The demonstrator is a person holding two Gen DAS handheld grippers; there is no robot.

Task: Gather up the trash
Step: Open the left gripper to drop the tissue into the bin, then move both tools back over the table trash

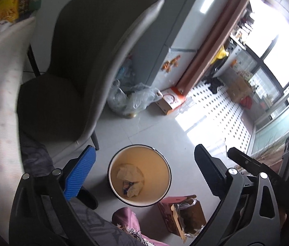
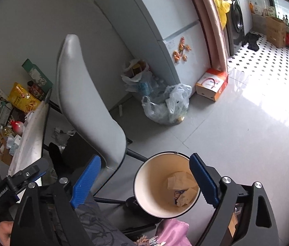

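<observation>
Low centre of the left wrist view we find the trash bin (image 1: 139, 175), a round cream-lined pail with a dark rim standing on the grey floor (image 1: 154, 127). Crumpled paper (image 1: 131, 177) lies at its bottom, with a scrap of printed wrapper among it.

Our left tongs (image 1: 144, 176) are spread wide, one blue ribbed pad low left and one dark pad low right, the bin showing between them. They hold nothing.

In the right wrist view the bin (image 2: 150, 186) sits low centre-right, with the same paper (image 2: 183, 186) inside. Our right tongs (image 2: 144, 181) also gape wide and grip nothing; the right-hand blue pad overlaps the bin's rim in the picture, but we cannot tell whether it touches.

A grey chair (image 1: 95, 65) fills the upper left and centre of the left wrist view, just beside the bin. Past it, mid-frame, a clear plastic bag (image 1: 132, 100) slumps on the floor against the fridge (image 1: 177, 41), with an orange-and-white carton (image 1: 171, 100) just to its right. An open cardboard box (image 1: 185, 215) sits at the bottom, close to the bin's lower right.

In the right wrist view, far left, the tabletop (image 2: 31, 131) carries a yellow snack bag (image 2: 22, 99) and other clutter. A washing machine (image 2: 235, 18) stands upper right.
</observation>
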